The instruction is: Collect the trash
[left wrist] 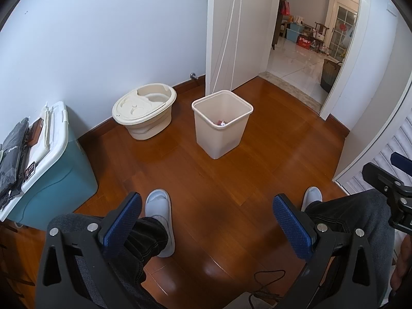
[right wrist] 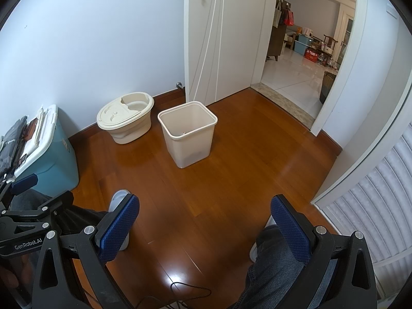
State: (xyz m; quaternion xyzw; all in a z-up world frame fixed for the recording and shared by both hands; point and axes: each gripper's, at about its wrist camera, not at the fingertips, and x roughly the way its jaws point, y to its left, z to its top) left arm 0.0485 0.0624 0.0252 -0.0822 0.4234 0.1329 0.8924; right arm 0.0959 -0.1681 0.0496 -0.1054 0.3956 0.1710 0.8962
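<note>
Nearest the cameras, both tools hang over the seated person's knees with nothing between their blue pads: the left gripper (left wrist: 207,228) is spread wide and empty, and the right gripper (right wrist: 204,228) likewise. Past the slippers, bare wooden floor (left wrist: 219,180) runs forward with no loose litter that I can make out on it. The task's own thing, the cream trash bin (left wrist: 222,123), stands upright ahead of both tools, well apart from them, its open mouth upward; a few scraps (left wrist: 221,123) lie at its bottom (too small to name). From the left wrist view it sits almost dead ahead, from the right wrist view slightly to the left, so the left gripper looks a little better lined up, though neither is clearly nearer.

Just beside the bin, toward the wall, sits a cream oval tub (left wrist: 144,112), near but not touching. A teal storage box (left wrist: 51,170) with dark folded things on its lid stands at the left. Nothing blocks the straight path forward. Beyond, a white door (left wrist: 231,38) stands open onto a tiled room.
</note>
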